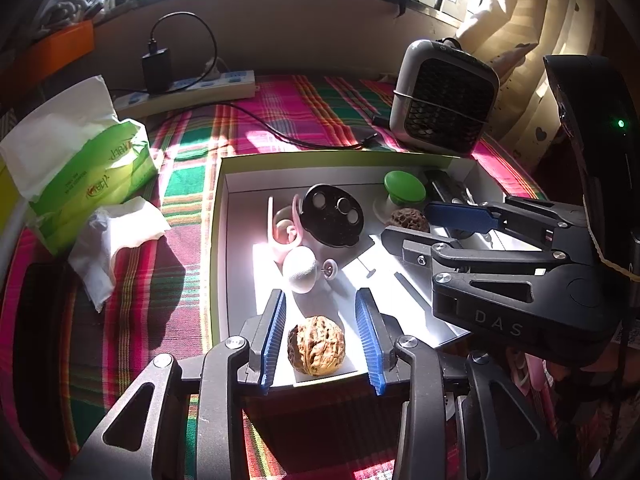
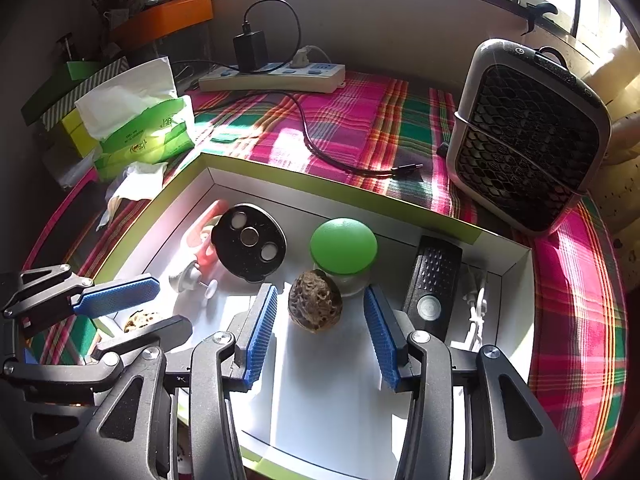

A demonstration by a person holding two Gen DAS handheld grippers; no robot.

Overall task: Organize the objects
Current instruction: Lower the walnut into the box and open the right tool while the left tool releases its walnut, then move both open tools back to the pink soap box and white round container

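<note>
A: Walnut (image 1: 316, 346), pale brown, lies on the white floor of the shallow box (image 1: 218, 240), near its front edge, between the spread fingers of the left gripper (image 1: 321, 336). Neither blue pad touches it.

B: And the right wrist view? There I see a darker, rougher nut (image 2: 315, 301) between the fingers of the right gripper (image 2: 320, 334), which is also spread wide, gaps on both sides.

A: Yes, that dark nut (image 1: 409, 220) shows in the left view too, just below the green-capped jar (image 1: 404, 189), partly behind the right gripper (image 1: 424, 226).

B: The pale walnut (image 2: 141, 321) barely peeks out in my view, low at left between the fingers of the left gripper (image 2: 138, 310).

A: What does yours add?

B: A black remote (image 2: 433, 284) lying along the box's right wall, and a white hook-like piece (image 2: 476, 312) beside it. In yours the right gripper covers most of that.

A: Mine shows a white knitted ball (image 1: 300, 269) beside a small white pin (image 1: 330, 269), and a pink curved piece (image 1: 284, 228) touching the black disc (image 1: 331, 216).

B: Outside the box on the plaid cloth (image 2: 360, 128): a small fan (image 2: 528, 140), a power strip (image 2: 276, 76), a green tissue pack (image 2: 144, 136).
</note>
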